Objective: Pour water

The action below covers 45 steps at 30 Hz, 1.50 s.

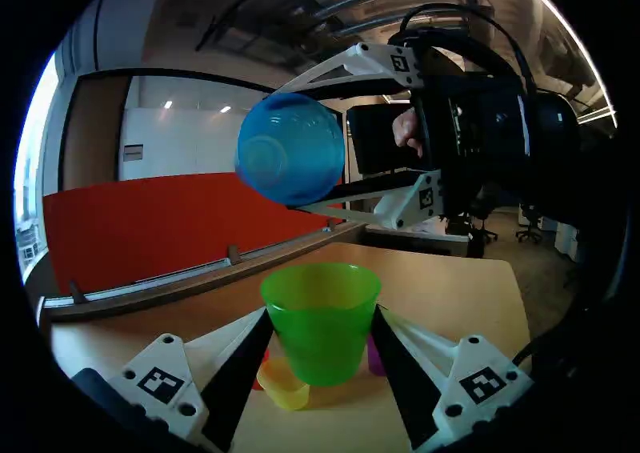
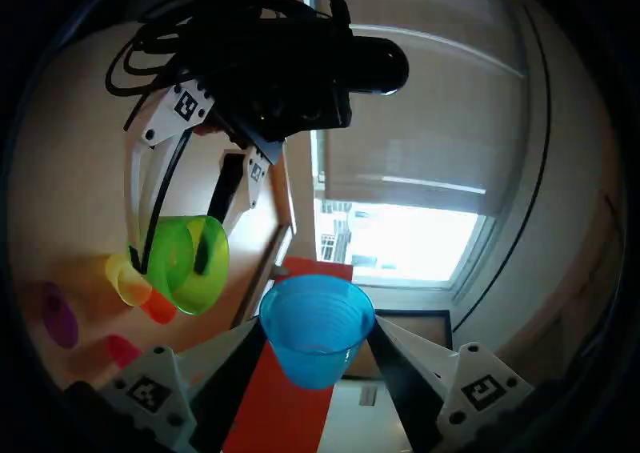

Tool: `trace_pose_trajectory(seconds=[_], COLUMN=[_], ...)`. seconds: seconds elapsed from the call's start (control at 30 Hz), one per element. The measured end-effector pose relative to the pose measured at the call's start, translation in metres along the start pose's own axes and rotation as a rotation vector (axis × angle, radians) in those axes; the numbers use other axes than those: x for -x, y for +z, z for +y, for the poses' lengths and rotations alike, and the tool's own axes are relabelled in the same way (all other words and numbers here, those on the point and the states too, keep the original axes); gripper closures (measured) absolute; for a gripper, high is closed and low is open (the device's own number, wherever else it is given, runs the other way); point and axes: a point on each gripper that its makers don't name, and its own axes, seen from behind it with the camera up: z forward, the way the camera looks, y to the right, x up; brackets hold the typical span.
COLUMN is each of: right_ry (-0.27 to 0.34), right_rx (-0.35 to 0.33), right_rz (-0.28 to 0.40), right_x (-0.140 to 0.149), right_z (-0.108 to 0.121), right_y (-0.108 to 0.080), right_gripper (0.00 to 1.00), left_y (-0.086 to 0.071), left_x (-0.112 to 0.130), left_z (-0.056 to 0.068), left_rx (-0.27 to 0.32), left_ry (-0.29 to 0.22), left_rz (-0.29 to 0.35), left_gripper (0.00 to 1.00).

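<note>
Green cup (image 1: 322, 325) near small yellow cup (image 1: 286, 386)

no legible text, labels, brands or numbers, on any surface

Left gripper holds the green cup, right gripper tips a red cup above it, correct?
No: the right gripper tips a blue cup, not red, per the left gripper view. The left gripper does hold the green cup.

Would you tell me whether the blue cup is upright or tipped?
Tipped: in the left gripper view the blue cup lies sideways in the right gripper, above the upright green cup. Whether water flows, cannot tell.
</note>
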Motion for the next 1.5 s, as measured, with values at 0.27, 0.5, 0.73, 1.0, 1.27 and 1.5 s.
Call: trace_pose_trajectory(seconds=[0.27,0.5,0.73,1.0,1.27,1.5], right_ry=[0.013,0.097,0.245,0.437,0.646,0.871], right_rx=[0.002,0.016,0.04,0.046,0.045,0.05], right_rz=[0.0,0.007,0.015,0.024,0.01,0.003], right_x=[0.001,0.008,0.015,0.018,0.023,0.027], right_z=[0.001,0.001,0.001,-0.006,-0.019,-0.023], right_y=[0.0,-0.001,-0.005,-0.011,-0.014,-0.016], right_gripper=[0.1,0.1,0.1,0.1,0.1,0.1], left_y=[0.0,0.0,0.0,0.0,-0.001,-0.004], left_x=[-0.001,0.0,0.001,0.0,-0.001,0.0], left_z=[-0.001,0.0,0.0,0.001,0.001,-0.001], left_rx=[-0.002,-0.004,-0.005,-0.007,-0.009,-0.016], left_ry=[0.002,0.004,0.004,0.007,0.013,0.015], left_rz=[-0.002,-0.007,-0.012,-0.017,-0.021,-0.026], left_gripper=[0.18,0.17,0.17,0.18,0.17,0.18])
